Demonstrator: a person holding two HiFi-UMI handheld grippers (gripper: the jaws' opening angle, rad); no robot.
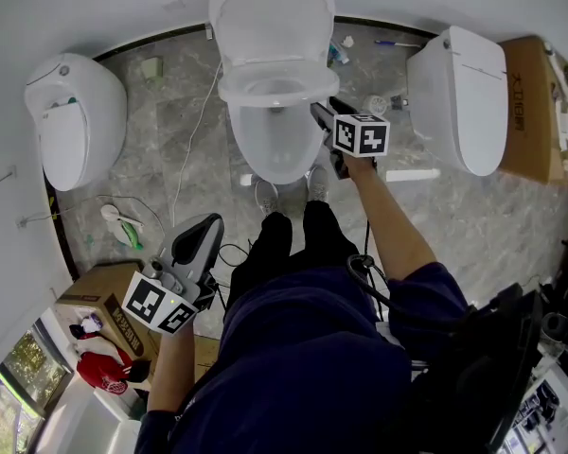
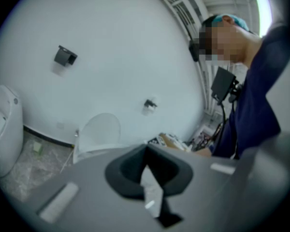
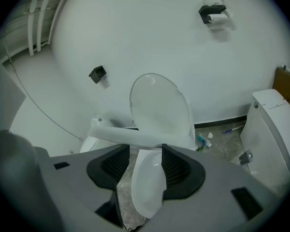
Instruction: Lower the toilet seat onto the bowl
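Observation:
The middle toilet has its lid (image 1: 270, 17) upright against the wall. Its white seat (image 1: 275, 91) hangs tilted partway over the bowl (image 1: 279, 149), front edge still off the rim. My right gripper (image 1: 319, 113) is at the seat's right side and stands open. In the right gripper view the seat (image 3: 135, 138) runs as a band just past the gripper (image 3: 146, 151), with the bowl (image 3: 147, 187) showing between the pads; no pad presses on it. My left gripper (image 1: 201, 230) is held low at the left, away from the toilet, shut and empty.
A second toilet (image 1: 76, 121) stands at the left and a third (image 1: 459, 97) at the right, beside a cardboard box (image 1: 535, 102). Cables and small litter lie on the marble floor (image 1: 170, 149). Another box (image 1: 99, 296) sits at the lower left. The person's shoes (image 1: 289, 195) stand before the bowl.

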